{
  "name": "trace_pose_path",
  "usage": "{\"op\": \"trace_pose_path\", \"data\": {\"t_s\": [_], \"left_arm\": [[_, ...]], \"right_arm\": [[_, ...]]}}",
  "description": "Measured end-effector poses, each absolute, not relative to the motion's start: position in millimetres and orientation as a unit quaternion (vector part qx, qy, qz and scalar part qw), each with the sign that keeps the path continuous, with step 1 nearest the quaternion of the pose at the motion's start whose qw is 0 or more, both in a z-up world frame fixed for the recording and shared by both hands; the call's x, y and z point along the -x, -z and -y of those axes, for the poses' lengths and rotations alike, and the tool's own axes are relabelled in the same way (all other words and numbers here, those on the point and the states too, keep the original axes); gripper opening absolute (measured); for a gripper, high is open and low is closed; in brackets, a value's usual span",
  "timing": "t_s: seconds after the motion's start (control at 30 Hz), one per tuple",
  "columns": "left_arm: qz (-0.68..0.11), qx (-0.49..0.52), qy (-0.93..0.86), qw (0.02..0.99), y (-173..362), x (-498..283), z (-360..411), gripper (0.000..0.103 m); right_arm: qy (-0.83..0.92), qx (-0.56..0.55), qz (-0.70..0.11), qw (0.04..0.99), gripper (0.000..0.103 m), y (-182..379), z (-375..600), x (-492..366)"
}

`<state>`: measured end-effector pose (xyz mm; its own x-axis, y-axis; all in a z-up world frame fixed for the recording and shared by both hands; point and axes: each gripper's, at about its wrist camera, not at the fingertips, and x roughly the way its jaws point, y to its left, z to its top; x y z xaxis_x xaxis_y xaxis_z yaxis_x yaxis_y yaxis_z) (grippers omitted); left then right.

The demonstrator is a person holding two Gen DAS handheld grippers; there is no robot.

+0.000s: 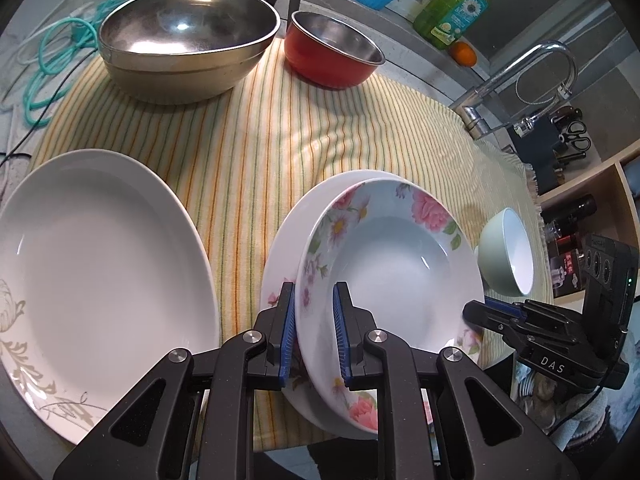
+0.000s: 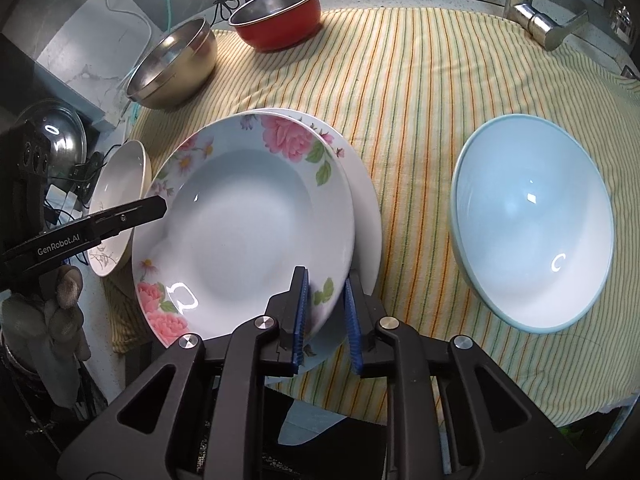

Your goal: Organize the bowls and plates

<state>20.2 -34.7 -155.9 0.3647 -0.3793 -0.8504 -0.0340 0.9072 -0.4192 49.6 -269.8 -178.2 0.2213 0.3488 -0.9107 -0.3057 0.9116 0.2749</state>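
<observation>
The floral plate (image 1: pixel 396 264) is sitting in a white plate (image 2: pixel 366 200). The left hand-held gripper (image 1: pixel 314 332) is clamping its rim; the right hand-held gripper's (image 2: pixel 326 312) pads are straddling it, not pressing.

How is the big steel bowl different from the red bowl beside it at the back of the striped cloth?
The steel bowl is clearly wider than the red bowl. The steel bowl is bare metal outside, with a ridge line under its rim; the red bowl is painted red outside. Both are shiny metal inside, empty, and sit tilted on the striped cloth, apart from each other.
</observation>
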Motion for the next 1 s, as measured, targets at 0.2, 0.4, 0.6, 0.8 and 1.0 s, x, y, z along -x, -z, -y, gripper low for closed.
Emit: {"op": "trace_pose_path", "data": {"t_s": [0.2,0.4,0.6,0.8,1.0], "left_arm": [[-0.552,0.168,0.104,0.81,154,-23,39,0.016],[-0.553,0.154,0.104,0.812,153,-25,43,0.018],[-0.554,0.132,0.103,0.815,152,-28,48,0.019],[-0.554,0.116,0.101,0.818,152,-28,52,0.019],[-0.554,0.091,0.104,0.821,151,-28,60,0.032]], "right_arm": [[-0.207,-0.003,-0.584,0.785,0.022,177,267,-48],[-0.201,0.021,-0.577,0.791,0.023,176,263,-46],[-0.193,0.051,-0.571,0.796,0.023,174,259,-45],[-0.192,0.069,-0.565,0.8,0.027,174,256,-43],[-0.191,0.068,-0.556,0.806,0.047,170,255,-43]]}}
